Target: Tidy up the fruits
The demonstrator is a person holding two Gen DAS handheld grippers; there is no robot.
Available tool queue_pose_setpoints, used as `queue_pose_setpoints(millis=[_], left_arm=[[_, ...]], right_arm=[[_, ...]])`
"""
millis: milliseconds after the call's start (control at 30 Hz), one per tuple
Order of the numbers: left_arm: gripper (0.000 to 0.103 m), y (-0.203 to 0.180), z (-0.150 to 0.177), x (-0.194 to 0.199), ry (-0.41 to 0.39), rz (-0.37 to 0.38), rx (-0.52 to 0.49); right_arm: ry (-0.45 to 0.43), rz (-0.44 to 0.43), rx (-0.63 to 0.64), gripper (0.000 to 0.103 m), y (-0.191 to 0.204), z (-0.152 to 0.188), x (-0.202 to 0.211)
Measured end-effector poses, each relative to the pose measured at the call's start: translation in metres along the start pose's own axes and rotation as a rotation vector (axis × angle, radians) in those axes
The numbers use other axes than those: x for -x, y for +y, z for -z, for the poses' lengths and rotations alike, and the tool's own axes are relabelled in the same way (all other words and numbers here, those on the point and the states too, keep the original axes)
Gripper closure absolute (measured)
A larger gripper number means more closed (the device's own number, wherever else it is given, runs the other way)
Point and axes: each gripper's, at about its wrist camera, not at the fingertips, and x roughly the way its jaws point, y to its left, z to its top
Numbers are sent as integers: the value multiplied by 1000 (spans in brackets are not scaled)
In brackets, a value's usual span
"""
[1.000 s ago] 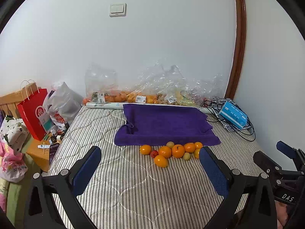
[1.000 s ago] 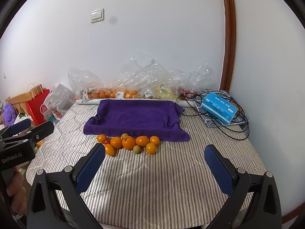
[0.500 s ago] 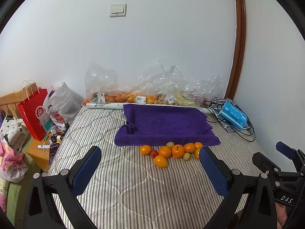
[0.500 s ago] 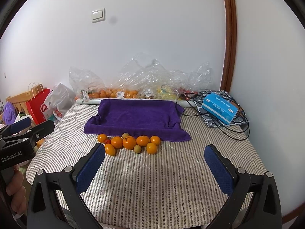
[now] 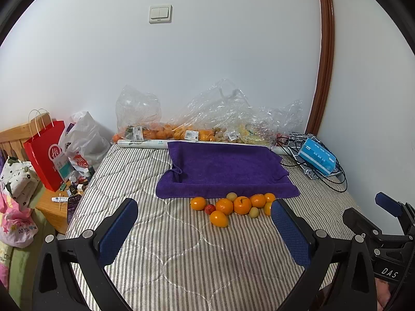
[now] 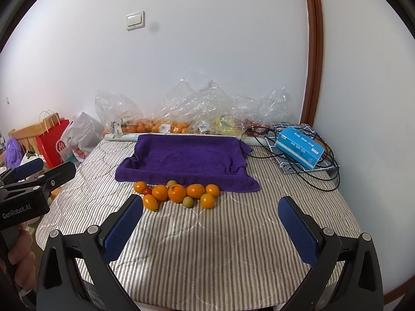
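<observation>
On the striped bed (image 5: 181, 246), a cluster of fruits (image 5: 233, 206) lies just before the purple towel (image 5: 225, 168). Left gripper (image 5: 205, 230) and right gripper (image 6: 212, 225) hover short of it, jaws wide apart, empty.

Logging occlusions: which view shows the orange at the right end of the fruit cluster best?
The right wrist view: that orange sits fully exposed beside the purple towel. In the left wrist view, the left gripper's blue finger partly covers the cluster's right end.
</observation>
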Motion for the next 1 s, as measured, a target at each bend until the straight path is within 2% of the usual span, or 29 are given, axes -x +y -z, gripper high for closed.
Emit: queue_pose_setpoints(millis=[533,1000], left_arm=[[0,0,-4,0,2,1,3],[0,8,3,-35,43,-23,4]], right_arm=[[7,-11,10,1,2,-1,-4],[62,-3,10,1,4,4,-33]])
